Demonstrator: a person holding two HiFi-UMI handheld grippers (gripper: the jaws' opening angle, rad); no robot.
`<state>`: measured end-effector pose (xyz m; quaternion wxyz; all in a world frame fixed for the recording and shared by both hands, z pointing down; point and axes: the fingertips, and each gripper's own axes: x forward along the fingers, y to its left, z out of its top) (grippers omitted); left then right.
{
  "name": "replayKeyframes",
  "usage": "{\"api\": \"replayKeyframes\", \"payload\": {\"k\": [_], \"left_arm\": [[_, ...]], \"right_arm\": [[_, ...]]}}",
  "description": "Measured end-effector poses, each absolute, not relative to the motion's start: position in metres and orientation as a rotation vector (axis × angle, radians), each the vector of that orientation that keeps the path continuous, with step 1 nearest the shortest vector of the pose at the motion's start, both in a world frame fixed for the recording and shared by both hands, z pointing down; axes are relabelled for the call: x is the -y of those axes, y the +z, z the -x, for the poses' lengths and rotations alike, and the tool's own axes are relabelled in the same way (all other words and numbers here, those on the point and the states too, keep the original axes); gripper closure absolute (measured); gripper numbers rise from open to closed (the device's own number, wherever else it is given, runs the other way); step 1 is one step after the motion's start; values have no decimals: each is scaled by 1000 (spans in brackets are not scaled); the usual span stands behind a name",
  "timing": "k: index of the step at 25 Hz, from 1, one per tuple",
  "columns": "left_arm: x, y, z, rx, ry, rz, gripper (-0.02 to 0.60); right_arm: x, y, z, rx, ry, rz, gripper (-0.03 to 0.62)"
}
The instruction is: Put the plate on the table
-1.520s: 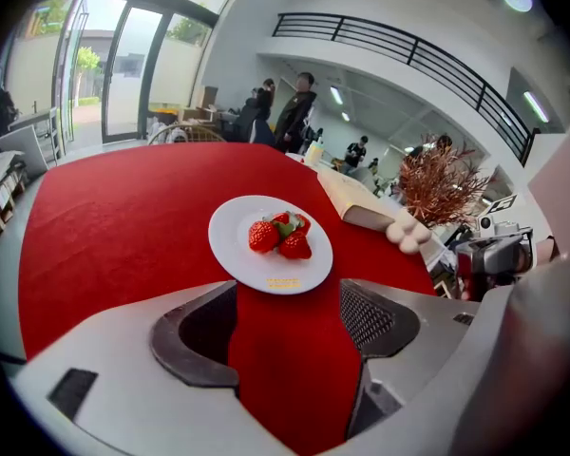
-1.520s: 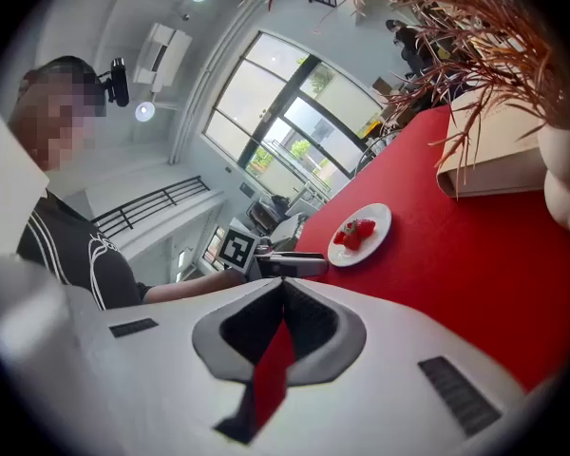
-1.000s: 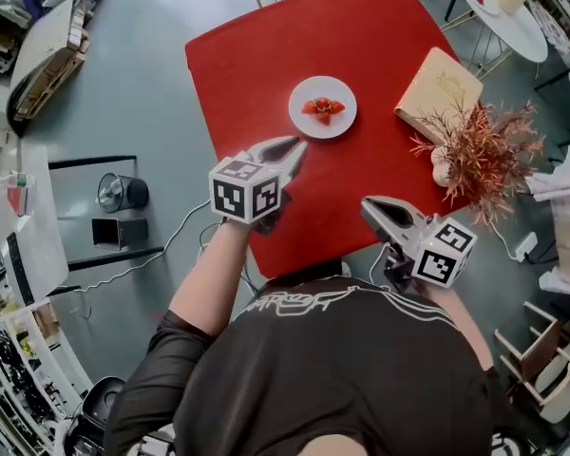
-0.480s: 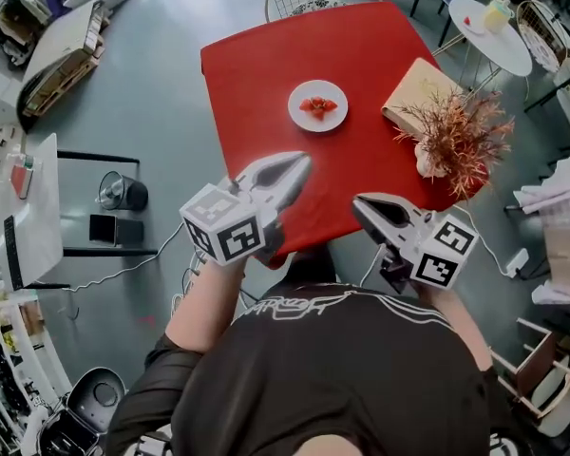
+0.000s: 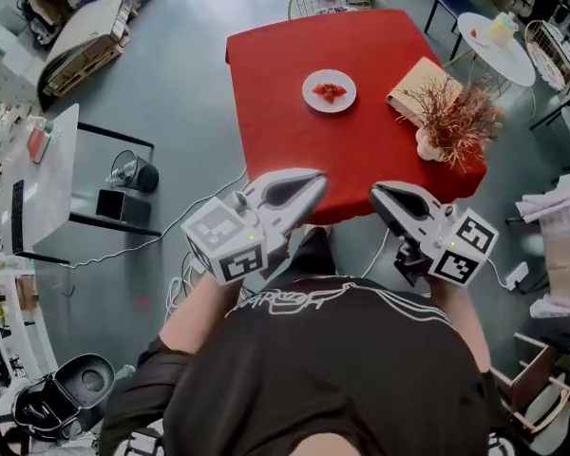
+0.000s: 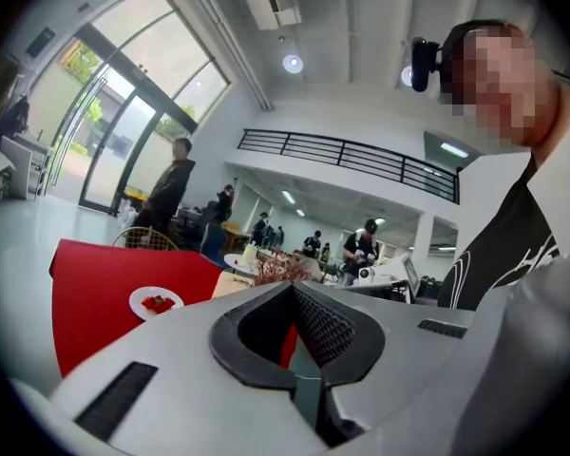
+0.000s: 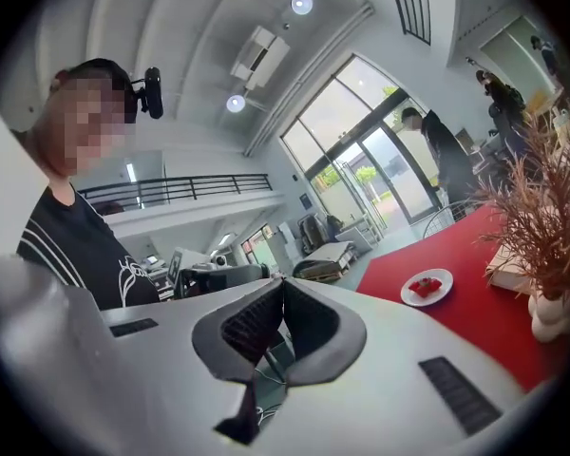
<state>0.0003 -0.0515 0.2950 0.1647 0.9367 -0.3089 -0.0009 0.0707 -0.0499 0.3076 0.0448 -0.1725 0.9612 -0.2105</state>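
Left gripper [image 5: 313, 180]: the fingers [image 6: 325, 327] are closed, tips meeting, with nothing between them. Right gripper [image 5: 380, 196]: same condition, fingers [image 7: 250, 327] pressed together and empty.

Plate [image 5: 329, 91]: white, flat on the red table [image 5: 285, 122], carrying a few red food pieces [image 5: 330, 91] at its centre. It sits toward the far half of the table top, left of the tan board [image 5: 420, 84] and the dried plant [image 5: 451, 112].

Position of the plate relative to the fingers:

- Head view – the plate lies at 12 o'clock from the left gripper's tips and at about 11 o'clock from the right gripper's tips. It is well apart from both; a broad stretch of bare red surface separates them.
- Left gripper view – the plate [image 6: 156, 301] appears at 9 o'clock of the closed tips [image 6: 291, 288], far beyond them.
- Right gripper view – the plate [image 7: 427, 286] appears at 3 o'clock of the closed tips [image 7: 282, 281], also far beyond them.

Neither gripper touches the plate or the table. Both are held at the table's near edge, close to the person's chest, with the tips pointing toward the far side – left gripper at 7 o'clock of the plate, right gripper at 5 o'clock.
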Motion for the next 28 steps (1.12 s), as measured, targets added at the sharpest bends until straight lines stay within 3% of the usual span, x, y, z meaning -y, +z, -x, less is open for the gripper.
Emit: {"api": "replayKeyframes", "payload": {"k": [28], "left_arm": [[-4, 294, -26, 744, 8, -2719, 574]], "right_arm": [[6, 307, -77, -3004, -598, 471, 587]]}}
